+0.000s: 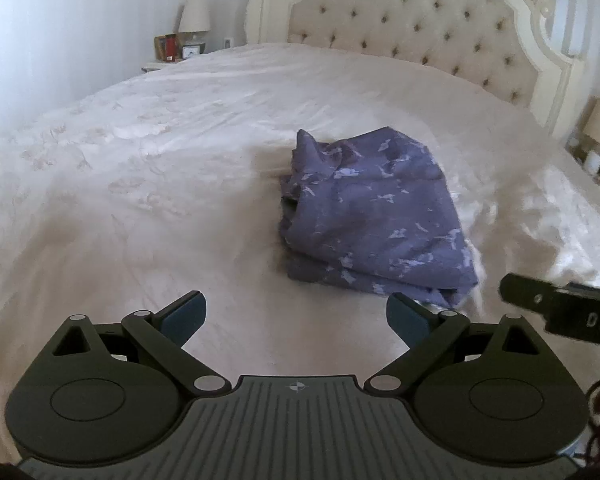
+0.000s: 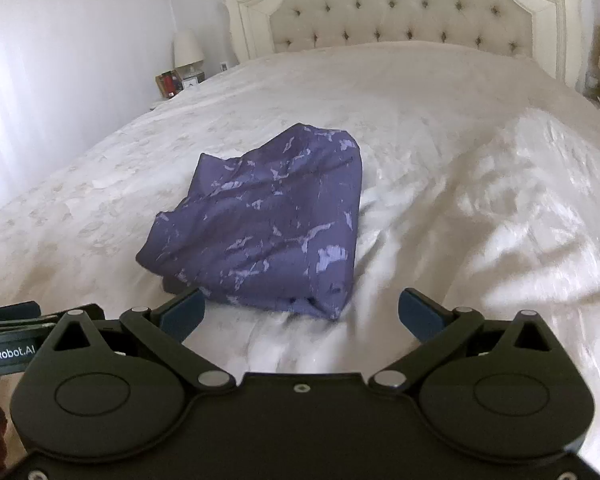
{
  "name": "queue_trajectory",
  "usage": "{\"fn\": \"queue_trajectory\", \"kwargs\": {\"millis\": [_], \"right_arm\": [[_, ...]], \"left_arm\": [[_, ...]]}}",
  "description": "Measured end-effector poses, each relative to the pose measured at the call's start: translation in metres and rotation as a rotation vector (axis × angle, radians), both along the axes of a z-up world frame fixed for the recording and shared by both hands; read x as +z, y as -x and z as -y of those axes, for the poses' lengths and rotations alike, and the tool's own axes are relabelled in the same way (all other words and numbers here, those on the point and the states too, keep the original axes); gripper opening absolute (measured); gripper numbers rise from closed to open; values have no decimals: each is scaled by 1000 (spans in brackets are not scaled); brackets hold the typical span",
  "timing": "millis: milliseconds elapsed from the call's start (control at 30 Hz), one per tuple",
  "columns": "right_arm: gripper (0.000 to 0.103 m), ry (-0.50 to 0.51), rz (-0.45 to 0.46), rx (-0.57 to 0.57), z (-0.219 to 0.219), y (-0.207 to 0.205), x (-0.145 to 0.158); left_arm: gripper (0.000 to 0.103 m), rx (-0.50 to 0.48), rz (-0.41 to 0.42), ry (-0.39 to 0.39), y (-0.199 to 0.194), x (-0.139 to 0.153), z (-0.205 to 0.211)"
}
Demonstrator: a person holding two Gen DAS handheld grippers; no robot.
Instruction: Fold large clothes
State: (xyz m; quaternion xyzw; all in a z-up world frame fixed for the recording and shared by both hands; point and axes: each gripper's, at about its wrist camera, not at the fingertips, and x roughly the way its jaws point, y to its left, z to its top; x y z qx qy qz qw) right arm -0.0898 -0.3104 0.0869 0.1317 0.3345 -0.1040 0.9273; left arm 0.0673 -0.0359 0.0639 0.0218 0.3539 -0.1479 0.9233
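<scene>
Both tongs stand wide apart with nothing between their pads. Left tongs (image 1: 293,317) fill the bottom of the left wrist view, blue pads spread over bare bedding, and the garment's near edge lies just beyond the right-hand pad. Right tongs (image 2: 301,314) sit low in the right wrist view, equally spread, the bundle's near corner just past the gap between them. A dark part of the right tool shows at the right edge of the left view; the left tool's body shows at the lower left of the right view, so the two are side by side.

Beyond them the purple cloth (image 1: 370,216) lies in the middle of the bed (image 1: 140,184), folded into a thick, roughly square bundle with pale blotches. Its top layer is wrinkled and one far corner stands up in a peak, at the upper left of the bundle in the left view. Behind are a tufted headboard (image 1: 412,12) and a lamp (image 1: 195,14) at upper left.

The fold looks close to finished, though loose. Risk lies in that raised corner and the puffy layers: a careless pinch on only the top layer could drag the stack open. The satin-looking bedspread may also let the bundle slide when pushed.
</scene>
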Motion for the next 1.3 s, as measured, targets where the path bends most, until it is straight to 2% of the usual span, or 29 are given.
{"fn": "queue_trajectory", "kwargs": {"millis": [167,333,433,567,833,1300], "right_arm": [[102,-45,-33,-30,-2,8,-4],[102,54,-96,-95,-12,11,-9],[102,76,-89,-75,-16,13,-9],[102,30,-74,-35,-16,13,-10],[102,8,-89,-44,-15,14,-13],[102,-2,-100,-50,-13,13,-15]], "left_arm": [[98,12,-18,4,9,2,-2],[98,44,-21,-67,16,-2,-2],[98,62,-26,-91,18,-5,-4],[98,46,-54,-82,19,-9,-6],[98,45,-93,-68,20,-13,-10],[98,37,-93,-65,21,-12,-11]]}}
